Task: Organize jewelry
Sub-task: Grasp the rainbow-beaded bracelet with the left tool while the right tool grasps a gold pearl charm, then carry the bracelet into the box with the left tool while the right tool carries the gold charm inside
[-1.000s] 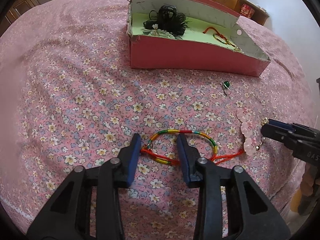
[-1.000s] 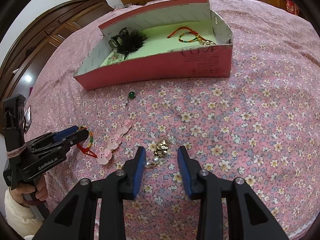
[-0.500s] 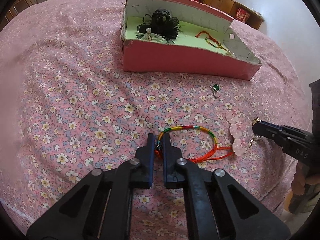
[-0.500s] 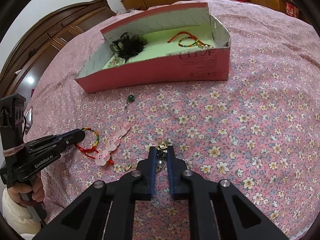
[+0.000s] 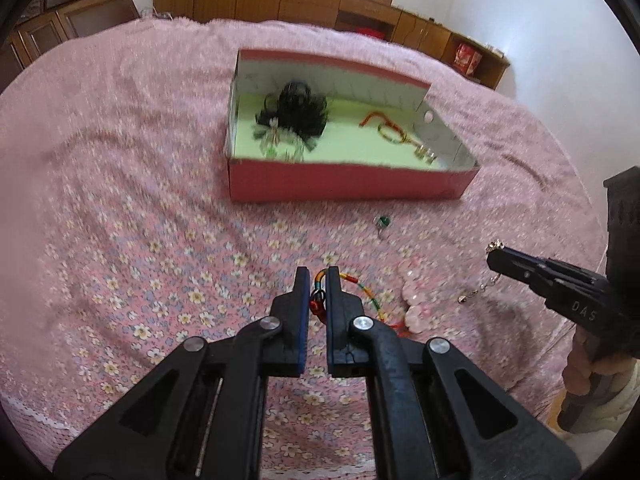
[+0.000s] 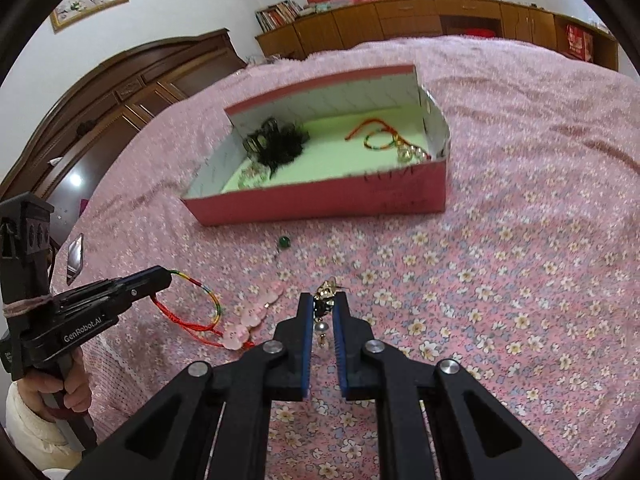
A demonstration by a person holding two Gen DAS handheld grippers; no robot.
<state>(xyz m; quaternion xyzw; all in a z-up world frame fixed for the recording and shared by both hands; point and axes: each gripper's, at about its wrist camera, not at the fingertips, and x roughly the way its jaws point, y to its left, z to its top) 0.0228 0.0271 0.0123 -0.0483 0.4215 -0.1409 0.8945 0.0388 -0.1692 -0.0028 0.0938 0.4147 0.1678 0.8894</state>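
The left gripper (image 5: pixel 318 280) is clamped on the braided bracelet (image 6: pixel 200 304), near the red box (image 5: pixel 344 182). The right gripper (image 6: pixel 323 304) is clamped on the gold earring (image 6: pixel 326 300), also short of the box.

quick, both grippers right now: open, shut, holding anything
left gripper: shut on the multicolour cord bracelet.
right gripper: shut on the gold earring.

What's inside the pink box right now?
The pink box holds a black feathery hair clip, a red and multicoloured cord bracelet and shiny metal pieces. Anything under the clip is hidden.
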